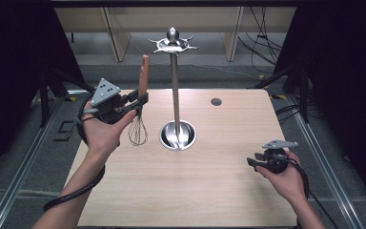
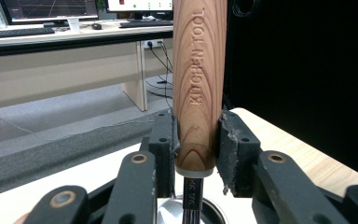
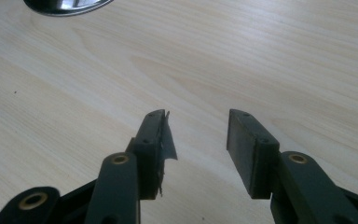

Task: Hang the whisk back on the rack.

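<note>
Holding a whisk upright beside the hanging stand.

I am clamping my left gripper (image 1: 140, 101) on the wooden handle of the whisk (image 1: 139, 110), wires down, above the bench's (image 1: 228, 191) left half, just left of the steel stand (image 1: 175, 90) at its middle. I judge I am carrying it up to the hook ring (image 1: 172, 45) on top; next needs lifting and aligning the handle's end. My right gripper (image 1: 253, 161) is resting near the right edge, jaws apart, empty.

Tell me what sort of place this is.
Likely a lab or office recording station: black curtains flank a wooden table, desks with monitors and a keyboard stand behind, cables trail across the floor.
</note>
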Demonstrator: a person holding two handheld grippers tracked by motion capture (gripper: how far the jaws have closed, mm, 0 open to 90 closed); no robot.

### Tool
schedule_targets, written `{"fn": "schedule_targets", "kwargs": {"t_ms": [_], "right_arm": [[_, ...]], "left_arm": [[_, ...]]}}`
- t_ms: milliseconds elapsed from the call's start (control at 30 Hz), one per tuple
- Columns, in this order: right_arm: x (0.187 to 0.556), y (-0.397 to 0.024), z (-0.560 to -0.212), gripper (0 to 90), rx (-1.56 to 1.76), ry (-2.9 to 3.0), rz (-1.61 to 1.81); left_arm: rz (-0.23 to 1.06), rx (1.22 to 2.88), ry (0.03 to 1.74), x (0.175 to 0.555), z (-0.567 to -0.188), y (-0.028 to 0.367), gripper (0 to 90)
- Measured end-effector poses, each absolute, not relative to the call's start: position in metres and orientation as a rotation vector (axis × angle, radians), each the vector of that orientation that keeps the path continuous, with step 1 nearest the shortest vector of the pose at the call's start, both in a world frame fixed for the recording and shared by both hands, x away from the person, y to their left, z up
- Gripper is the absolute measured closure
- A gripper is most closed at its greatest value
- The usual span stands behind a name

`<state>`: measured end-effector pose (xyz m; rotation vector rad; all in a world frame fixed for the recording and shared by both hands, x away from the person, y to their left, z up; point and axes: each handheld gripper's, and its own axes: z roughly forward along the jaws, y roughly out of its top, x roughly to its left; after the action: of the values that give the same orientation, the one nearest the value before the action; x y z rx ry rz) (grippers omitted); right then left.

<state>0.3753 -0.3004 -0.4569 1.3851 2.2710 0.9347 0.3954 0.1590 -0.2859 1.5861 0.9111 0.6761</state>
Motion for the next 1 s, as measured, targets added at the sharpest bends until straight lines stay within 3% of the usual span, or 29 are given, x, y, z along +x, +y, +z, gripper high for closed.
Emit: {"fn": "schedule_targets", "kwargs": {"t_ms": [1000], "right_arm": [[0.3754, -0.3006, -0.4577, 57.0, 1.372, 2.276, 0.933]], "left_arm": [[0.687, 1.571, 0.912, 0.4, -0.2767, 0.1558, 68.1]]}}
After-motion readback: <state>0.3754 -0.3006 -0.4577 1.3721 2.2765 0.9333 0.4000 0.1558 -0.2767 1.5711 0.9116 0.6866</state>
